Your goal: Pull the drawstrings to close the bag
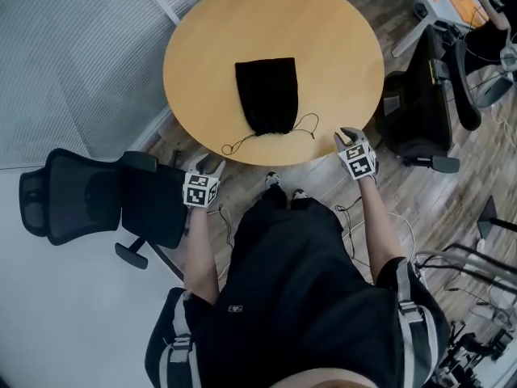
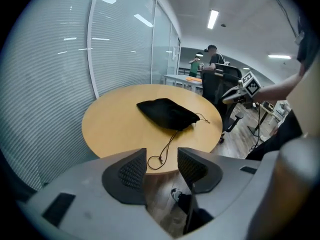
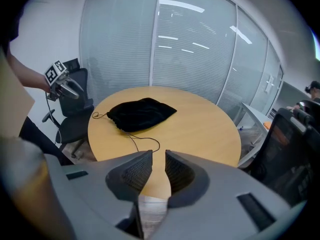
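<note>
Left gripper (image 2: 162,159): jaws wide apart and empty; you hold it just off the table's (image 1: 194,63) near rim, in line with the left cord (image 2: 170,141)
Right gripper (image 3: 159,166): jaws partly apart, nothing between them; also off the rim, near the right cord (image 3: 148,138)
Bag (image 1: 266,94): flat at mid-table, mouth toward you; neck looks already gathered
Cord ends: both trail loose toward the near edge; left one ends in a small loop
Doing it well: pinch each cord close to its end; pull both outward, low and level; stop when the bag begins to slide
</note>
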